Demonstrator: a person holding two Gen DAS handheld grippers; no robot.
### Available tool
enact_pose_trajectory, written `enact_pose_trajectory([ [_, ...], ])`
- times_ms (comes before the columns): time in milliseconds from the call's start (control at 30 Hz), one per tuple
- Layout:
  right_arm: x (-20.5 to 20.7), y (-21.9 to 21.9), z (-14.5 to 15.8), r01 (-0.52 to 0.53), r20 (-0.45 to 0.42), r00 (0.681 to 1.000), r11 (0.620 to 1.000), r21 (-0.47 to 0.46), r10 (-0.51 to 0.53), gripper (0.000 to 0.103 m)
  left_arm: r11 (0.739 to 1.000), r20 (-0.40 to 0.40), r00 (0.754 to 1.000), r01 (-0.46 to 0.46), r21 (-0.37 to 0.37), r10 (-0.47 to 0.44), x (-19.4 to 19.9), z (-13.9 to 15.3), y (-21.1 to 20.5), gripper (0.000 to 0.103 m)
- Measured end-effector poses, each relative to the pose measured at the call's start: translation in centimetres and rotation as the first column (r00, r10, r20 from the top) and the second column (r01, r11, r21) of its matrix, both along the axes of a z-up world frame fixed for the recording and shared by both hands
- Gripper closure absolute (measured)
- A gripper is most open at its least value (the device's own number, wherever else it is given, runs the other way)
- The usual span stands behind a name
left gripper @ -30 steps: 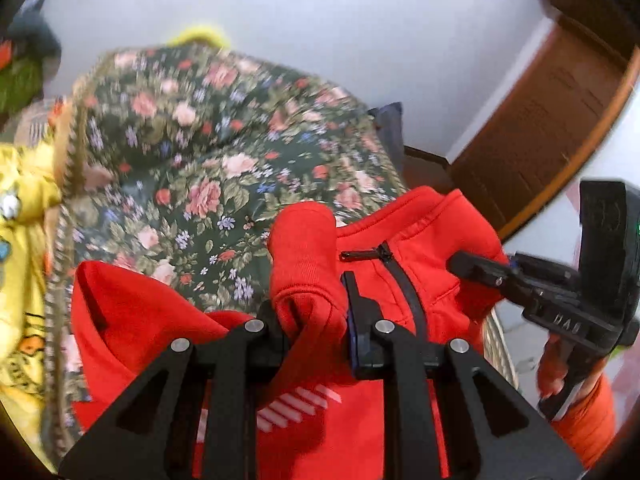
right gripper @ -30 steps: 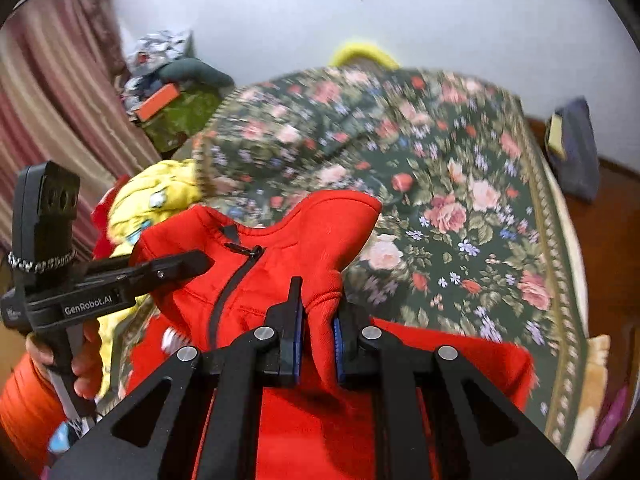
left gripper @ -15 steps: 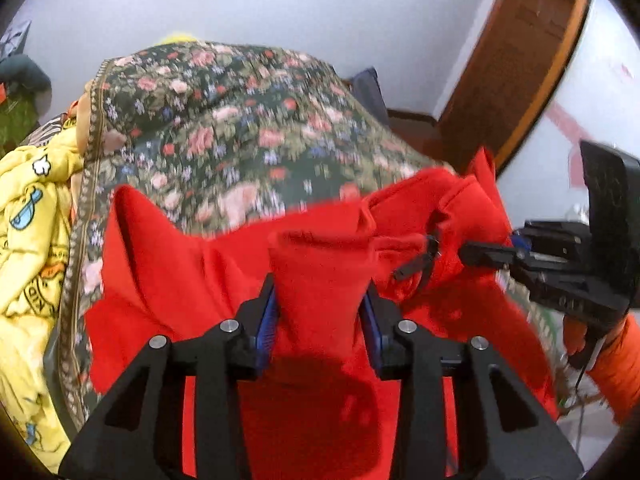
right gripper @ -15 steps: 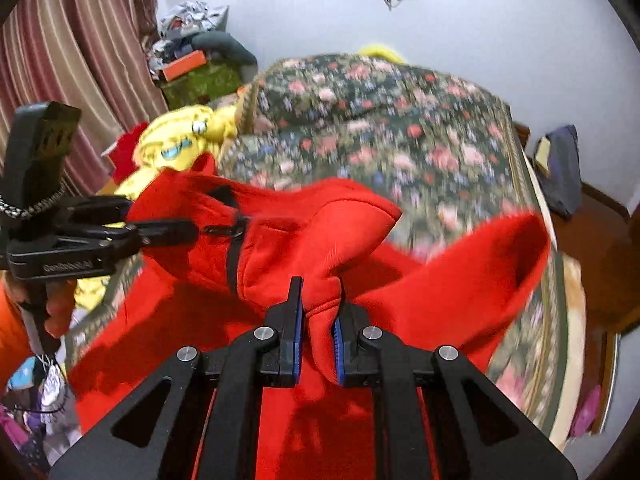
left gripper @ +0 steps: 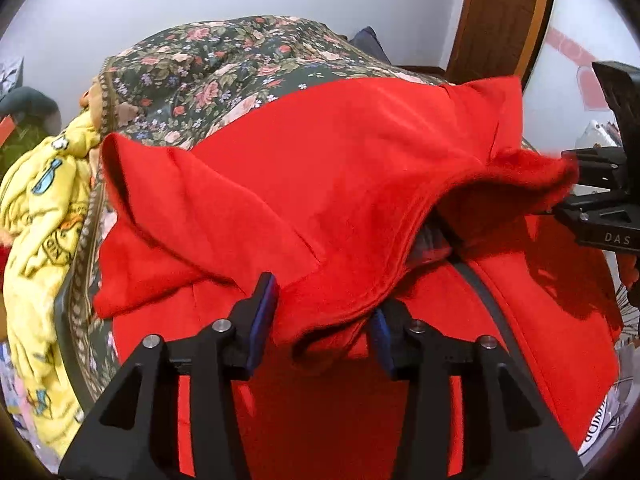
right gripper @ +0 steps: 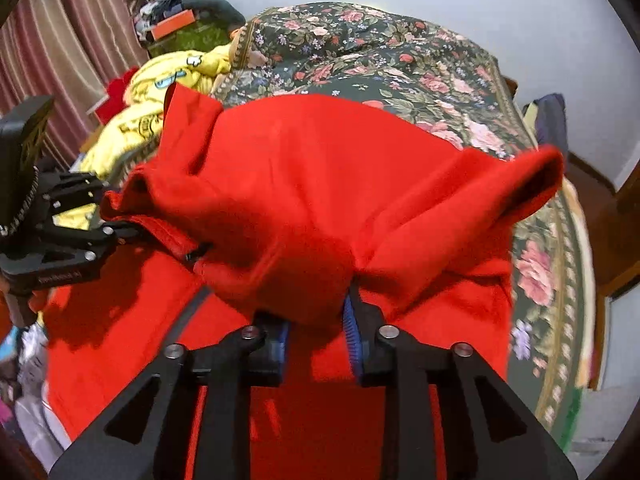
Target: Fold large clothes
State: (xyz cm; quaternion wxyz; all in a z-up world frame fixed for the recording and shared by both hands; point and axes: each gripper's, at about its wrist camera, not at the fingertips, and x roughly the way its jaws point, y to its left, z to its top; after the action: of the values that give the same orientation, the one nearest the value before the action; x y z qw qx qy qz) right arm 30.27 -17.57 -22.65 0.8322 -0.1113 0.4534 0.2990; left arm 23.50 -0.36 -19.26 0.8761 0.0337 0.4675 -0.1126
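A red zip-up hoodie (left gripper: 340,168) is held up over the floral bedspread (left gripper: 224,60). My left gripper (left gripper: 322,322) has its jaws spread wider than before, with a fold of the red fabric still draped between them. My right gripper (right gripper: 316,328) is shut on another bunch of the hoodie (right gripper: 320,184). The dark zipper (left gripper: 492,304) runs down the lower layer. The right gripper also shows at the right edge of the left wrist view (left gripper: 576,200), and the left gripper at the left edge of the right wrist view (right gripper: 116,236). The upper layer billows toward the far side of the bed.
A yellow cartoon-print blanket (left gripper: 36,208) lies along the bed's left side. A wooden door frame (left gripper: 504,16) stands behind the bed on the right. Striped curtains (right gripper: 72,40) and a cluttered pile (right gripper: 180,12) sit at the far left. The bedspread (right gripper: 440,68) extends beyond the hoodie.
Both grippers swung the hoodie's upper part up and forward over the bed, so the fabric spread out. The left gripper's jaws have widened; the right still pinches cloth.
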Motion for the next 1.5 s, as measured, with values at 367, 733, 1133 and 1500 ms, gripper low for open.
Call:
enact_pose_trajectory([
  [367, -1.5, -4.1, 2.5, 0.081, -0.007, 0.997, 0.994, 0.07, -0.081, 0.075, 0.996, 0.042, 0.996, -0.078, -0.049, 0.08, -3.3, 3.7, 3.4, 0.054],
  [733, 0.9, -6.8, 5.6, 0.231, 0.131, 0.961, 0.969, 0.092, -0.242, 0.05, 0.958, 0.146, 0.947, -0.286, -0.026, 0.287, 1.5, 6.2, 9.8, 0.032],
  [1133, 5.8, -3.6, 1.2, 0.257, 0.032, 0.965, 0.963, 0.079, -0.26, 0.044, 0.771, -0.184, 0.842, -0.538, -0.34, 0.507, 12.3, -2.4, 17.1, 0.032],
  [1500, 5.2, -3.4, -2.1, 0.238, 0.006, 0.971, 0.971, -0.012, -0.238, 0.044, 0.811, -0.015, 0.842, -0.524, -0.26, 0.539, 8.1, -1.5, 19.1, 0.101],
])
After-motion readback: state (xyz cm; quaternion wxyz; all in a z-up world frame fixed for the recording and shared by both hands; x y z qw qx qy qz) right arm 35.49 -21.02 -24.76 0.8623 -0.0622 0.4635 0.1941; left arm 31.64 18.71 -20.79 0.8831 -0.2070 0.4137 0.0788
